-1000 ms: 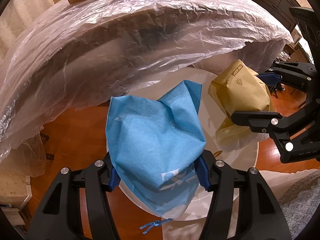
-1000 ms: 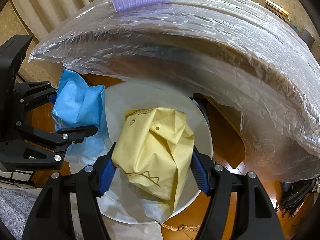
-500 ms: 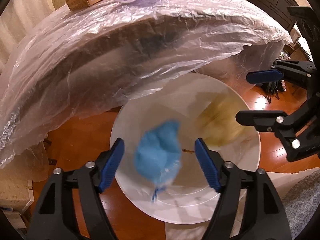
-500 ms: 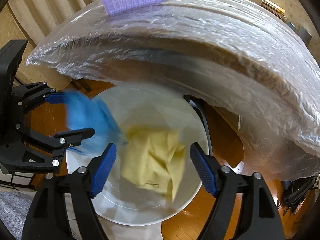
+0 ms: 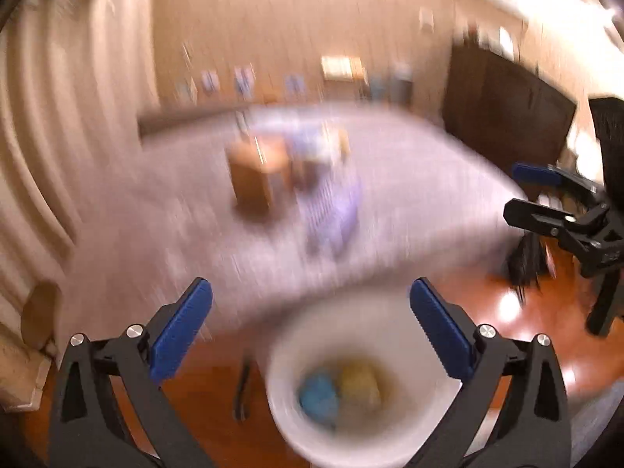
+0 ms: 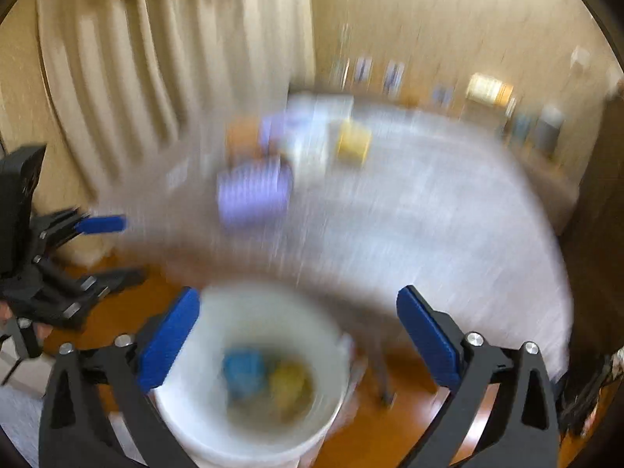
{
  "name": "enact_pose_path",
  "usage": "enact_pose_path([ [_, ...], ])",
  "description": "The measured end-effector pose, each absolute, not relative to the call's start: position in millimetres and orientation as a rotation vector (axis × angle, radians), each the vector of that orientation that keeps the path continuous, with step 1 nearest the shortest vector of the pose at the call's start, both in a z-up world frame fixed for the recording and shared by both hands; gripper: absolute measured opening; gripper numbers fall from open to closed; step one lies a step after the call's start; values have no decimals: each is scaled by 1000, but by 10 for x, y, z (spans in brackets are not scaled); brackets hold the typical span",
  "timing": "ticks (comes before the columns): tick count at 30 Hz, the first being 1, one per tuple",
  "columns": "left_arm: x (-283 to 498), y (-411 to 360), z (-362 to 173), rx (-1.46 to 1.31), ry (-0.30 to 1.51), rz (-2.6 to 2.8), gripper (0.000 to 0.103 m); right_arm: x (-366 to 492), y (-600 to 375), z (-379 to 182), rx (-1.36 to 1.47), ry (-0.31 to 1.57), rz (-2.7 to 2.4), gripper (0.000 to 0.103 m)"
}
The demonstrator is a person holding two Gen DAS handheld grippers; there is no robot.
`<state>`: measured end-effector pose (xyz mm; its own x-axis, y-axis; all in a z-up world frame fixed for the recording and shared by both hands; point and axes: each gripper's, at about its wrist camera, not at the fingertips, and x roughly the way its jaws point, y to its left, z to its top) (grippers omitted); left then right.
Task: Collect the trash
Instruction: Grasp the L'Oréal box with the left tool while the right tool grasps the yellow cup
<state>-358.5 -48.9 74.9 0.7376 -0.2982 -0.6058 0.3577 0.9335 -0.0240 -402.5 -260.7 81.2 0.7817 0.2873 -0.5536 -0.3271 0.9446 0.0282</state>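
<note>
Both drops done | left tongs (image 5: 310, 314) and right tongs (image 6: 298, 321) just sprang wide, empty | blue wad (image 5: 318, 394), yellow wad (image 5: 360, 384) now in bucket (image 5: 390, 319) at 6 o'clock | worktop (image 5: 409, 195) clutter next.

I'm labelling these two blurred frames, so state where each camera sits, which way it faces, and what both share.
Left wrist: sits on the left tool, facing forward and downward at the round white bin on the floor and the plastic-covered table beyond; its own open blue-padded fingers show, with the right tool at the right edge.
Right wrist: sits on the right tool, facing the same way; its own open fingers show, with the left tool at the left edge.
Shared: bin, blue wad, yellow wad, table.
</note>
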Motion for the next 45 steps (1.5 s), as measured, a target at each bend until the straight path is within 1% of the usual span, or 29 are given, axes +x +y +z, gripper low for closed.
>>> enact_pose_path([
  [2, -3417, -528, 852, 107, 645, -350, 102, -3886, -2618, 971, -80, 508, 293, 99],
  [3, -3346, -561, 871, 111, 654, -371, 102, -3756, -2621, 1031, -93, 498, 269, 99],
  [8, -3096, -709, 891, 156, 682, -358, 102, -3272, -2640, 1050, -87, 552, 272, 99],
  [11, -2914, -690, 802, 151, 696, -364, 102, -3014, -2535, 1025, -49, 603, 289, 99],
  [16, -2475, -565, 763, 128, 735, -370, 102, -2411, -2438, 860, -101, 674, 265, 99],
  [19, -2157, -532, 661, 164, 766, -391, 102, -2086, -2349, 694, -106, 743, 286, 99],
  [23, -1863, -511, 546, 180, 801, -408, 102, -1632, -2321, 426, -58, 849, 314, 99],
  [28, -1643, -591, 414, 193, 828, -434, 102, -1254, -2358, 252, 27, 915, 320, 99],
  [30, -1581, -611, 388, 198, 831, -453, 96, -1114, -2365, 202, 60, 939, 322, 99],
  [32, -1532, -627, 363, 201, 831, -466, 95, -1028, -2356, 159, 70, 956, 315, 96],
  [33, -1504, -635, 351, 203, 829, -476, 87, -991, -2351, 127, 86, 968, 320, 94],
  [36, -1451, -643, 312, 201, 847, -495, 74, -931, -2408, 32, 181, 1020, 338, 87],
  [39, -1441, -656, 298, 194, 843, -507, 72, -927, -2430, 18, 217, 1012, 331, 86],
  [40, -1435, -665, 288, 199, 841, -509, 69, -944, -2440, 22, 228, 1008, 333, 83],
  [41, -1421, -692, 281, 207, 836, -507, 67, -939, -2432, 13, 234, 1005, 339, 80],
  [42, -1427, -704, 283, 214, 828, -502, 67, -945, -2423, 18, 228, 1002, 338, 70],
  [43, -1427, -709, 285, 217, 825, -501, 67, -948, -2409, 20, 216, 1002, 335, 58],
  [45, -1442, -714, 288, 225, 818, -493, 67, -968, -2383, 22, 195, 999, 333, 49],
])
